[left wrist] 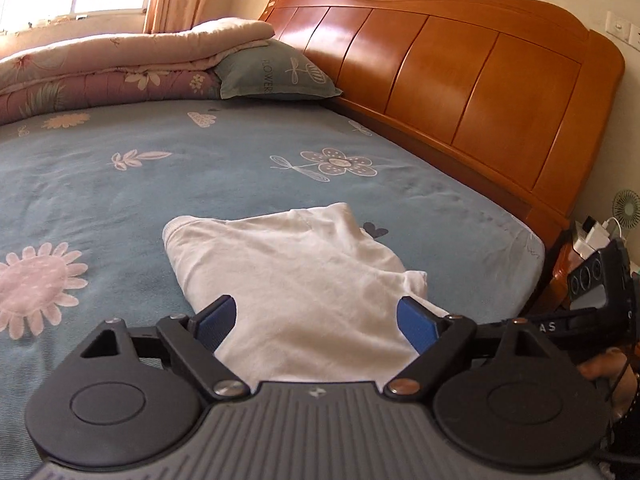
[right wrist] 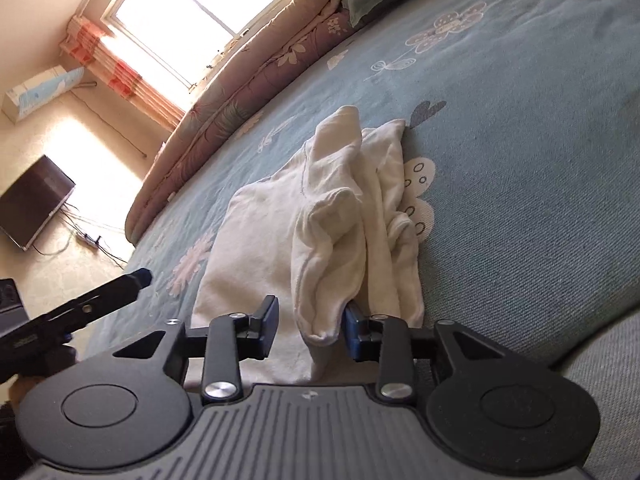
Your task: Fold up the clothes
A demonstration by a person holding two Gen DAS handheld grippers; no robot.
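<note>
White garment (left wrist: 296, 276) bunched on bed (left wrist: 120, 184); left tongs (left wrist: 316, 320) spread wide, right tongs (right wrist: 310, 322) spread, nothing gripped.

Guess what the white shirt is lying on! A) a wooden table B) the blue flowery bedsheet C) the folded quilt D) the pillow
B: the white shirt lies crumpled on the blue flowery bedsheet, apart from the folded quilt and the pillow, both far off by the window side.
</note>
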